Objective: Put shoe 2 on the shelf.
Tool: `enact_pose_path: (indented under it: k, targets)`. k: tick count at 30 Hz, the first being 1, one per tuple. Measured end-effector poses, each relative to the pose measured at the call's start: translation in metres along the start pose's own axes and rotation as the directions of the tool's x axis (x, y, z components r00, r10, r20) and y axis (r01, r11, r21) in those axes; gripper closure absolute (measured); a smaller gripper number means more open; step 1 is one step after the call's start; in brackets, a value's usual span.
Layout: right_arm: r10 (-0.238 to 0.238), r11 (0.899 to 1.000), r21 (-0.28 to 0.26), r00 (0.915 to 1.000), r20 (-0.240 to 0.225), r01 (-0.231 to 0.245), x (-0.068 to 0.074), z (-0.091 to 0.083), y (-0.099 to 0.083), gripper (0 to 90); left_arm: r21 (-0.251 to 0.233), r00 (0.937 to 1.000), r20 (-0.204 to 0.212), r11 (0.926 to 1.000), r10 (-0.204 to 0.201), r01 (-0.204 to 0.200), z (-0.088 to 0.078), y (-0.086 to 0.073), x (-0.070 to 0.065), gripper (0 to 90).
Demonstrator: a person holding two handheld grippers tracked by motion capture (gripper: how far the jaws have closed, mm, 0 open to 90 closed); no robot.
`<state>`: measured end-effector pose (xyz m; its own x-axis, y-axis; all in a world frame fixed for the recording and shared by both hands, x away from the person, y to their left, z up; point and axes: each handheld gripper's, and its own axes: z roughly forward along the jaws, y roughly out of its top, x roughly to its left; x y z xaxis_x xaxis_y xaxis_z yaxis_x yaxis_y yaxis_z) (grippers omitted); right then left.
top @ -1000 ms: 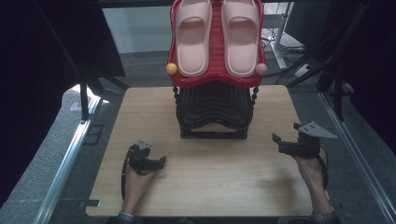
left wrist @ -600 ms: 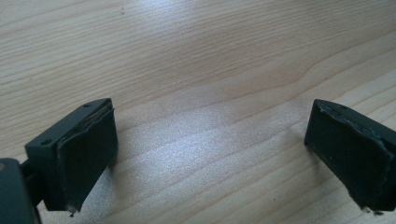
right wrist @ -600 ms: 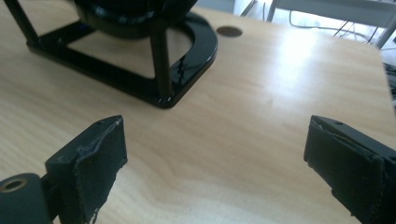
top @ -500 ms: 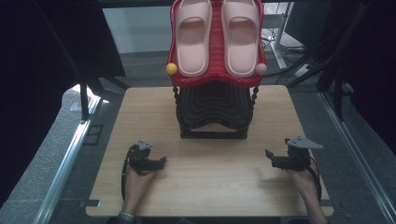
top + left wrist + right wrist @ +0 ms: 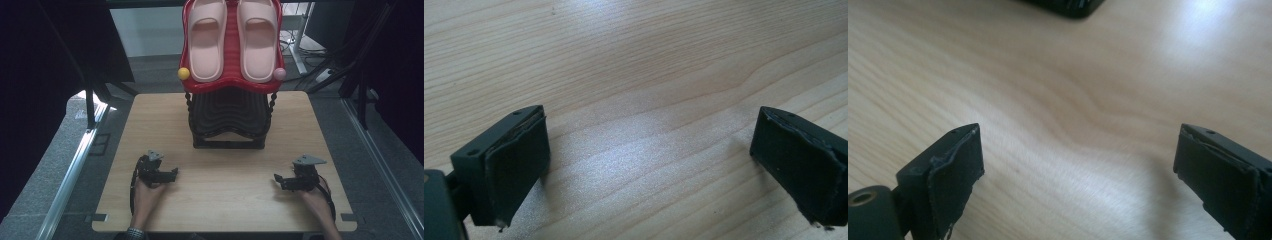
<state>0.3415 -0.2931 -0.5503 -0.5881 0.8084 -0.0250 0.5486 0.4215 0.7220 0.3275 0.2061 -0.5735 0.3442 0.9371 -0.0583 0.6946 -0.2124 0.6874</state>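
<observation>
Two grippers rest low on the table (image 5: 220,200), one in each hand, near the person's edge. In the high view the left gripper (image 5: 172,173) sits at the near left and points toward the table's middle; the right gripper (image 5: 277,179) sits at the near right and points back toward the left one. They lie well apart, with bare wood between them.

Both stand with jaws wide and hold nothing. In the left gripper view the left gripper's black pads (image 5: 519,170) spread to either side of the frame over plain wood grain. In the right gripper view the same wide gap shows over the wood, and a dark corner of the rack (image 5: 1068,6) sits at the top edge.

That rack (image 5: 227,120) stands at the far middle of the table, black below with a red tray (image 5: 230,55) on top. Two pink slippers (image 5: 206,40) lie side by side on the tray, tilted toward the person. A yellow ball (image 5: 184,73) marks its left corner, a pink ball (image 5: 279,74) its right. Both grippers are well short of the rack.
</observation>
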Motion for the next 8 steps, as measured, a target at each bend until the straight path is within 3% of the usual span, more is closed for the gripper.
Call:
enact_pose_path:
  k: [3,8]
  targets:
    - [-0.021,1.0,0.017,0.9997,0.013,0.02,0.0031,0.0012,0.0003,5.7,0.001,1.0,0.001,1.0,-0.001,0.001,0.0,0.0,0.0001,2.3]
    - [-0.016,1.0,0.017,0.9998,0.013,0.016,0.003,0.0013,0.0002,5.7,0.002,1.0,0.001,1.0,-0.001,0.001,0.0002,0.0001,0.0002,2.0]
